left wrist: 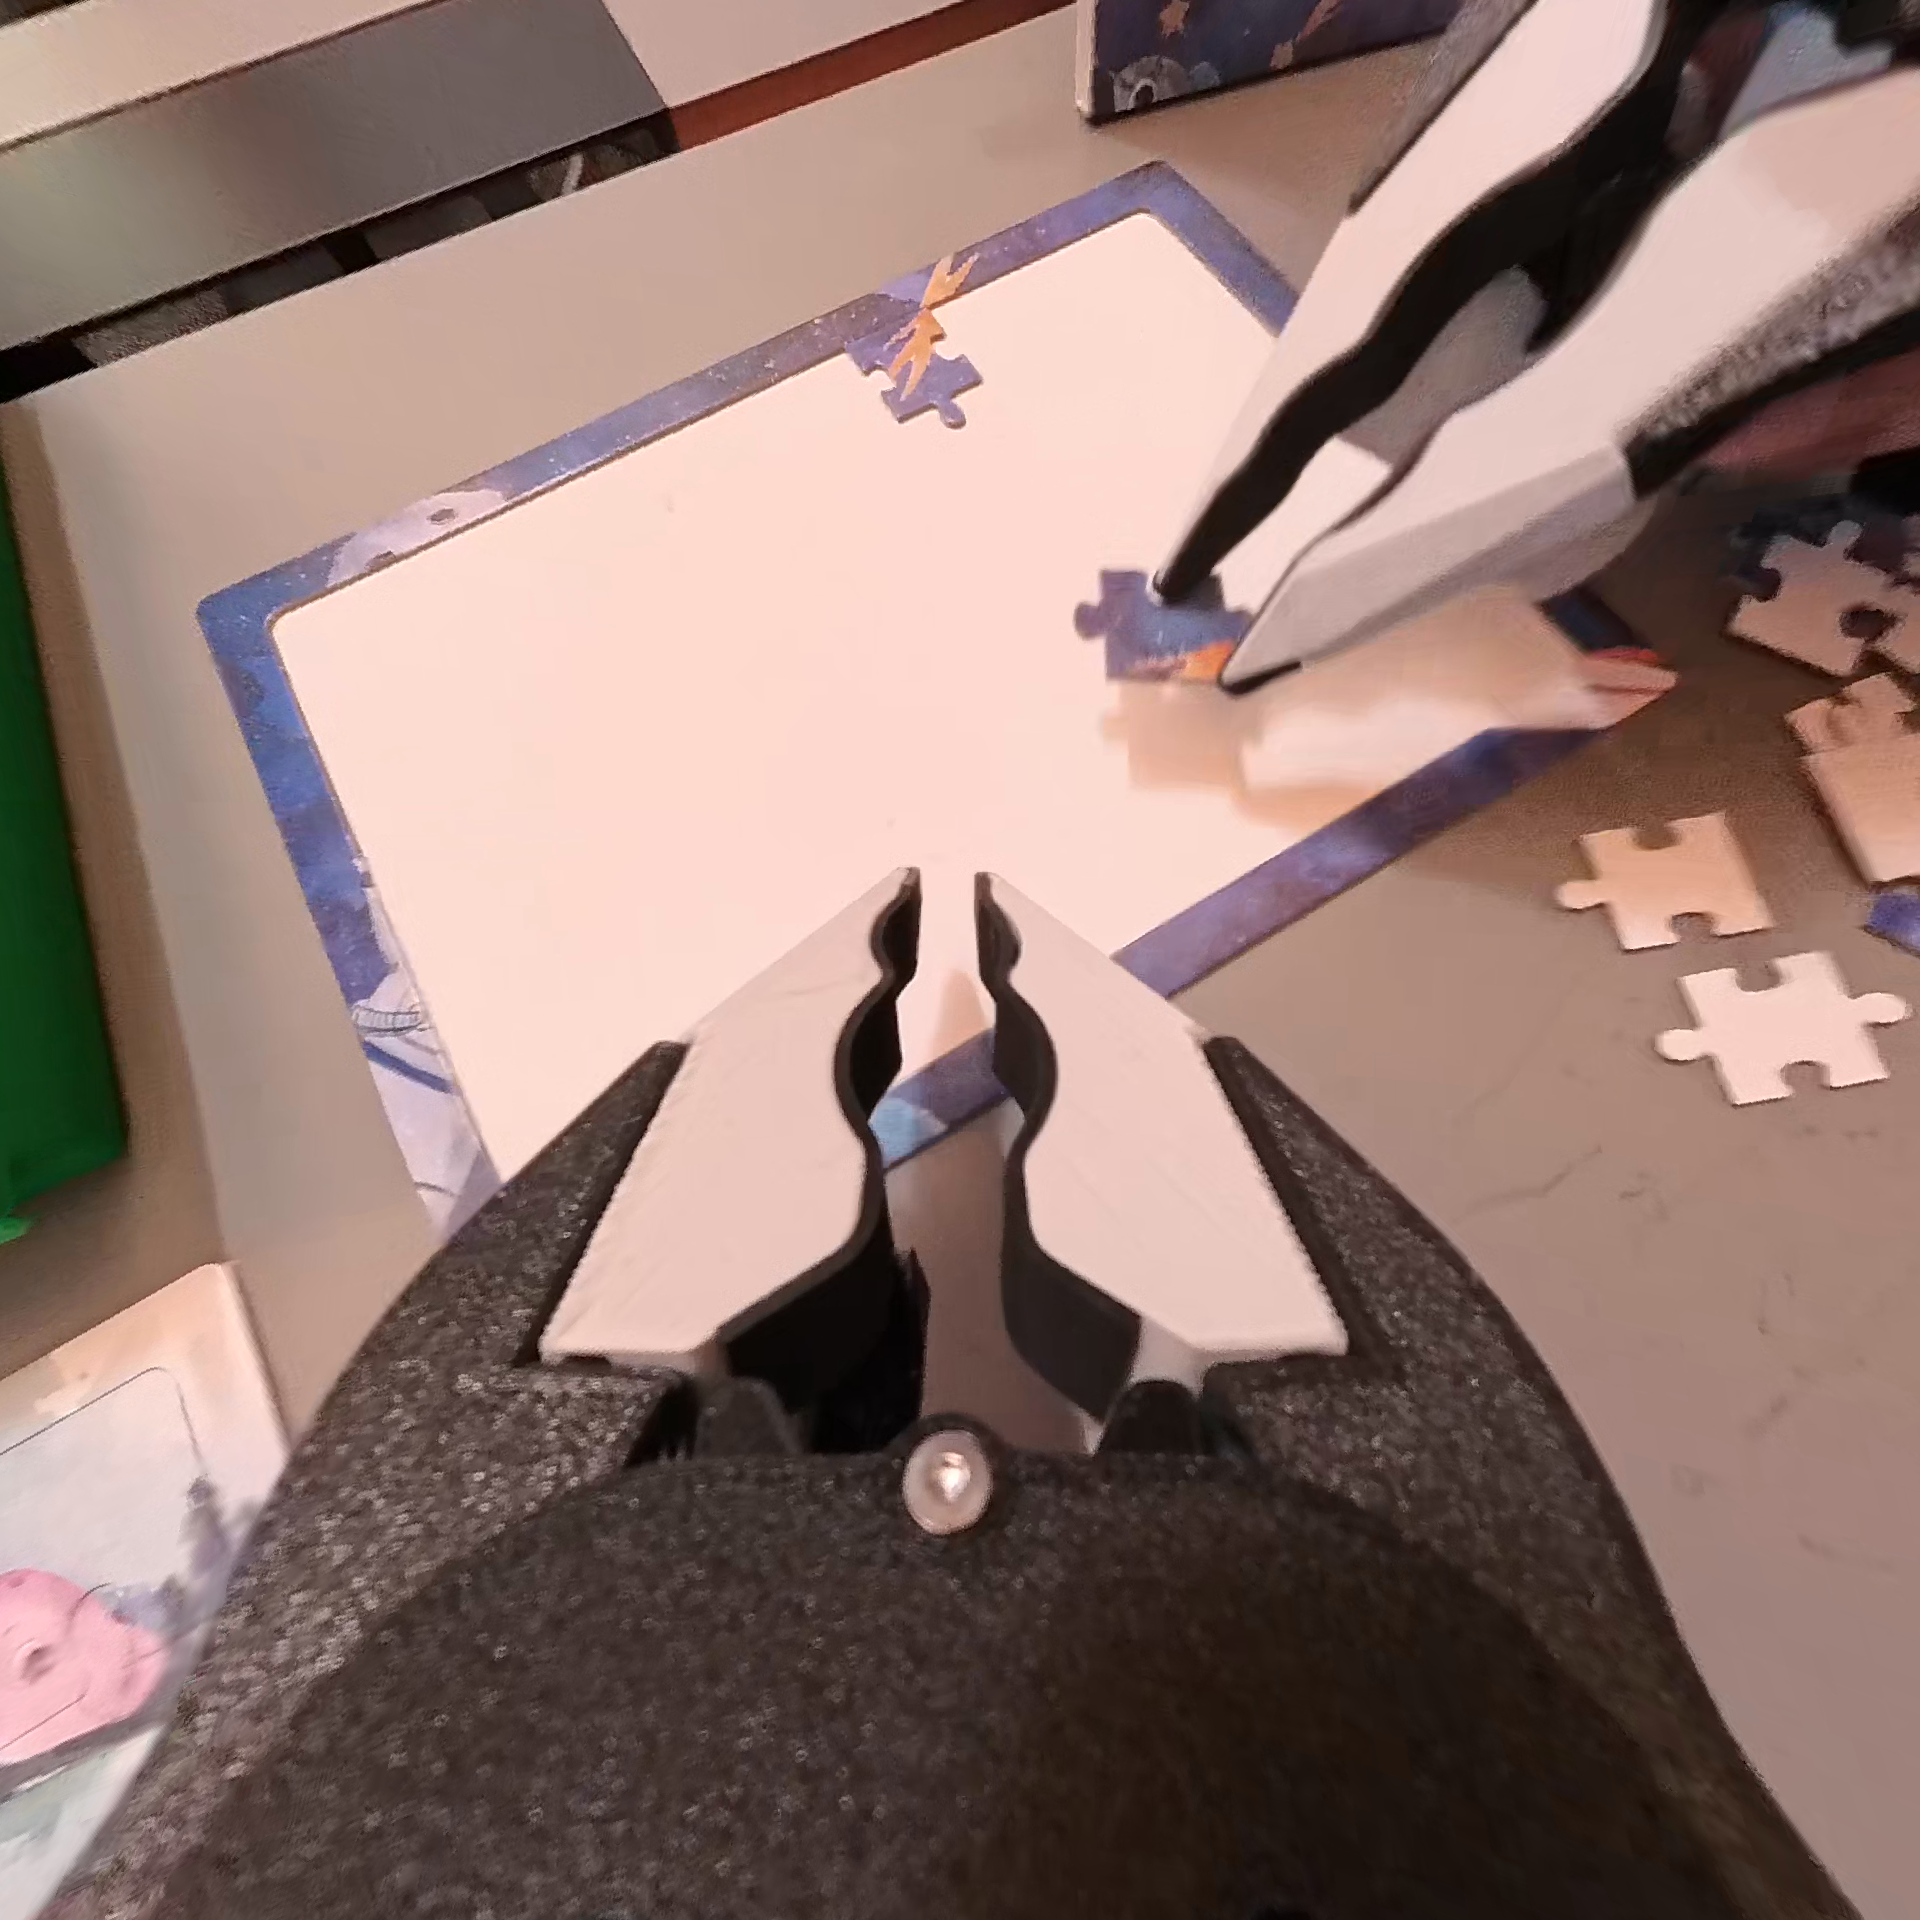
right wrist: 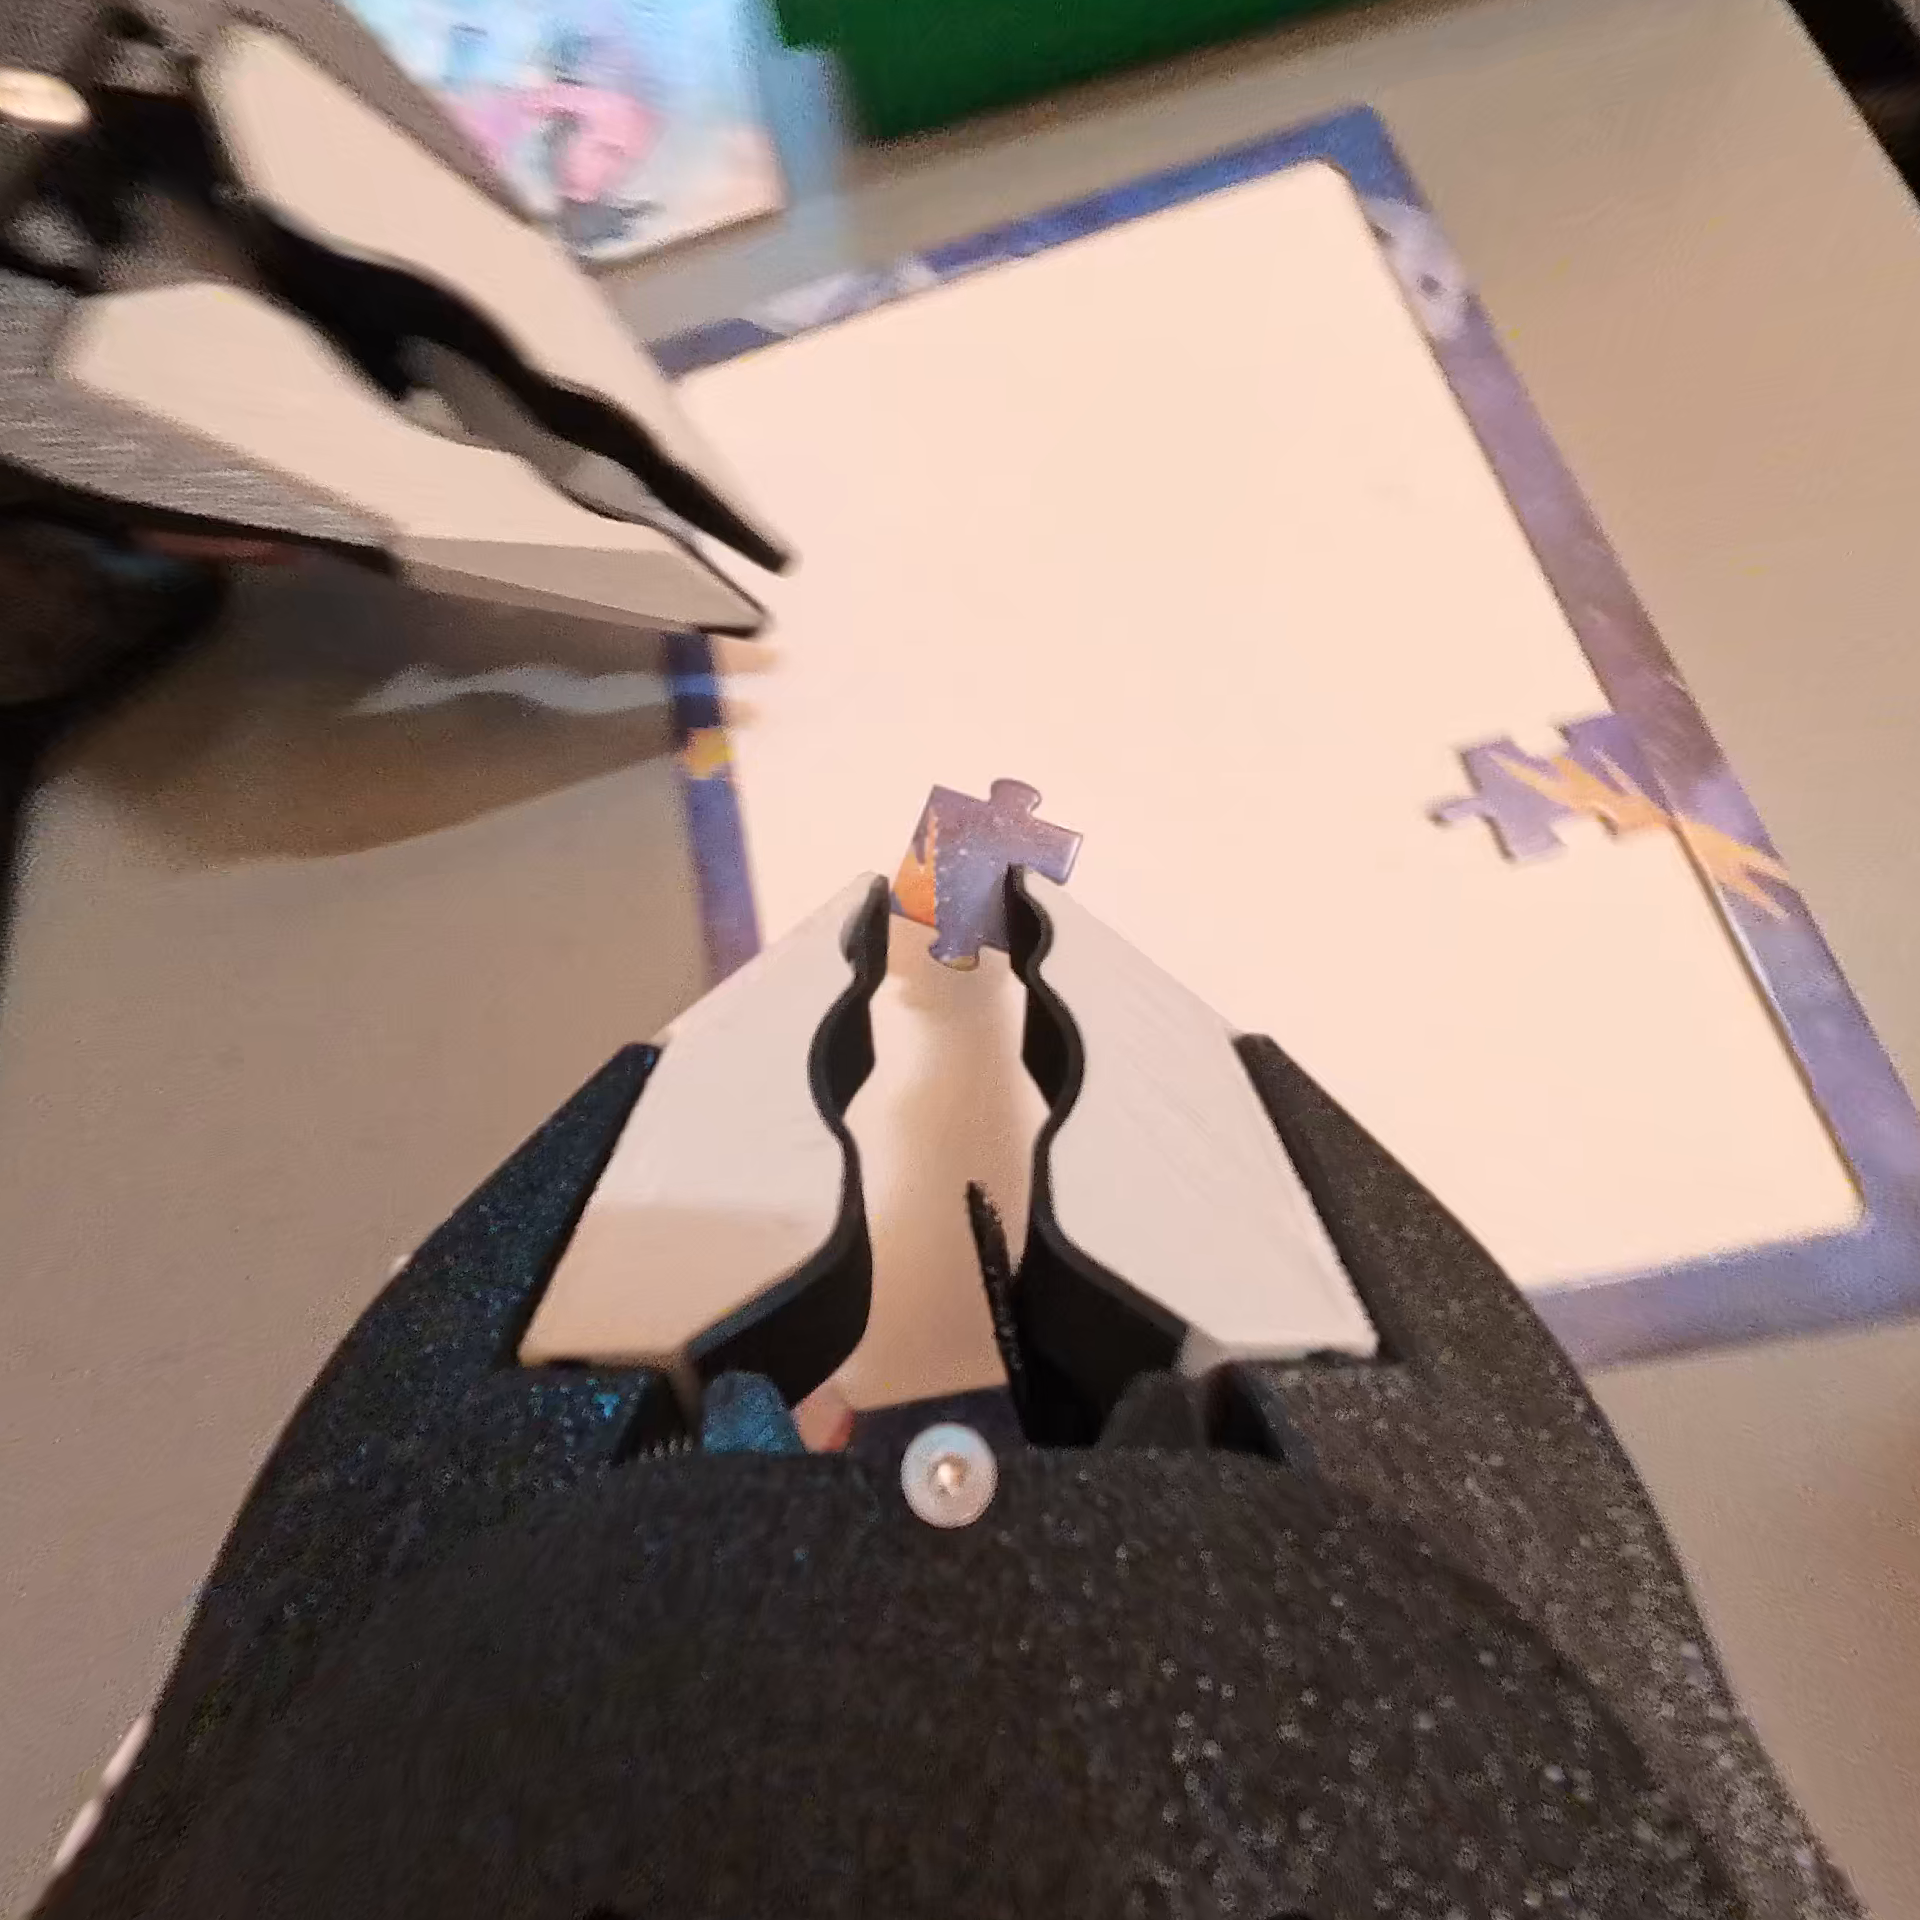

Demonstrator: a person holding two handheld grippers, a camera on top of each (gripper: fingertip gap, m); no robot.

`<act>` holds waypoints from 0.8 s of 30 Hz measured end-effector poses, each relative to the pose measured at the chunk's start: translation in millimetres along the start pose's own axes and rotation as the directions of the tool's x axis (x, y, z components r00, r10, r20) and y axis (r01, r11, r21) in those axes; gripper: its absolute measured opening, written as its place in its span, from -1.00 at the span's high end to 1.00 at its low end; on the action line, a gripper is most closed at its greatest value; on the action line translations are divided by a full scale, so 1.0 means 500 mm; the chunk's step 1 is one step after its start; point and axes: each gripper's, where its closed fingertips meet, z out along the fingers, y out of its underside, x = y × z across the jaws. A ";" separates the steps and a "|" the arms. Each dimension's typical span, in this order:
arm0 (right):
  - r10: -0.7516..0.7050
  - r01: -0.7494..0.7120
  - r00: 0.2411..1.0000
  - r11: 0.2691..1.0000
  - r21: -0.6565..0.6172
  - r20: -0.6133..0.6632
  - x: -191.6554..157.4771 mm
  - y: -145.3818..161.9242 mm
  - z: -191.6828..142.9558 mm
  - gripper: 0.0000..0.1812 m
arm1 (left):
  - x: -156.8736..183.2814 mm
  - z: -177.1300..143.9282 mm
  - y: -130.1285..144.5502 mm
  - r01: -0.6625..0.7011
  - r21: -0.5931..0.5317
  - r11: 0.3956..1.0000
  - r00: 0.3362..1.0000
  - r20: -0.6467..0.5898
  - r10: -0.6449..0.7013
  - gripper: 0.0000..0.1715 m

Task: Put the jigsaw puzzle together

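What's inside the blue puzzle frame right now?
Inside the blue puzzle frame it is mostly bare white board. One blue piece sits fitted at the far edge. The right gripper holds another blue piece over the board. Its fingers hide part of that piece.

A grey-beige bench (left wrist: 1455,1195) under warm light, a green block (left wrist: 42,831) at its left edge.

Beige counter (left wrist: 1455,1299) carries the blue-bordered puzzle tray (left wrist: 644,675), loose face-down pieces (left wrist: 1782,1029) beside it. Green box (left wrist: 42,831) and picture card (left wrist: 94,1538) lie further off.
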 end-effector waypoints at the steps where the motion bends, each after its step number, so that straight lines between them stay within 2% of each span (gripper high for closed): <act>1: -0.037 0.036 0.998 0.999 0.025 0.043 -0.024 -0.013 -0.004 0.76 | 0.010 -0.002 -0.004 0.035 0.009 0.999 0.999 -0.042 -0.035 0.89; 3: -0.112 0.106 0.991 0.991 0.084 0.067 -0.057 -0.045 -0.015 0.76 | 0.032 -0.011 -0.016 0.209 0.013 0.978 0.961 -0.186 -0.202 0.87; 4: -0.147 0.143 0.988 0.986 0.088 0.046 -0.062 -0.055 -0.019 0.76 | 0.039 -0.022 -0.029 0.323 0.013 0.946 0.909 -0.281 -0.307 0.81; 6: -0.223 0.223 0.975 0.973 0.055 -0.015 -0.065 -0.062 -0.023 0.76 | 0.034 -0.054 -0.066 0.544 0.016 0.839 0.744 -0.472 -0.473 0.67; 8: -0.297 0.300 0.953 0.953 0.049 -0.059 -0.077 -0.076 -0.025 0.76 | 0.029 -0.101 -0.108 0.680 0.025 0.732 0.568 -0.650 -0.505 0.61; 9: -0.323 0.327 0.944 0.943 0.063 -0.065 -0.090 -0.089 -0.027 0.76 | 0.030 -0.114 -0.117 0.710 0.013 0.704 0.509 -0.699 -0.501 0.61; 10: -0.348 0.353 0.935 0.933 0.072 -0.071 -0.103 -0.101 -0.028 0.76 | 0.033 -0.116 -0.117 0.716 -0.005 0.698 0.487 -0.713 -0.505 0.61; 13: -0.420 0.425 0.903 0.904 0.050 -0.090 -0.127 -0.116 -0.029 0.76 | 0.050 -0.100 -0.099 0.678 -0.046 0.734 0.510 -0.689 -0.514 0.64; 14: -0.437 0.442 0.894 0.896 0.036 -0.096 -0.129 -0.115 -0.030 0.76 | 0.058 -0.099 -0.096 0.671 -0.063 0.738 0.501 -0.696 -0.514 0.76; 15: -0.445 0.449 0.890 0.893 0.026 -0.100 -0.129 -0.113 -0.031 0.76 | 0.062 -0.099 -0.094 0.668 -0.076 0.741 0.491 -0.703 -0.515 0.98; 16: -0.446 0.450 0.889 0.893 0.019 -0.107 -0.126 -0.111 -0.032 0.90 | 0.062 -0.097 -0.091 0.667 -0.082 0.741 0.490 -0.701 -0.518 0.99; 18: -0.426 0.433 0.897 0.901 0.037 -0.119 -0.117 -0.109 -0.034 0.95 | 0.045 -0.097 -0.094 0.690 -0.054 0.722 0.494 -0.694 -0.524 0.99; 20: -0.325 0.340 0.935 0.935 0.105 -0.139 -0.093 -0.119 -0.039 0.75 | 0.024 -0.116 -0.115 0.741 -0.015 0.672 0.450 -0.731 -0.512 0.99; 22: -0.139 0.155 0.985 0.973 0.169 -0.102 -0.063 -0.125 -0.043 0.63 | 0.002 -0.156 -0.148 0.793 0.048 0.607 0.393 -0.802 -0.450 0.99; 24: 0.024 -0.067 0.988 0.958 0.280 0.155 -0.098 -0.149 -0.051 0.63 | -0.011 -0.187 -0.170 0.822 0.092 0.562 0.363 -0.845 -0.392 0.99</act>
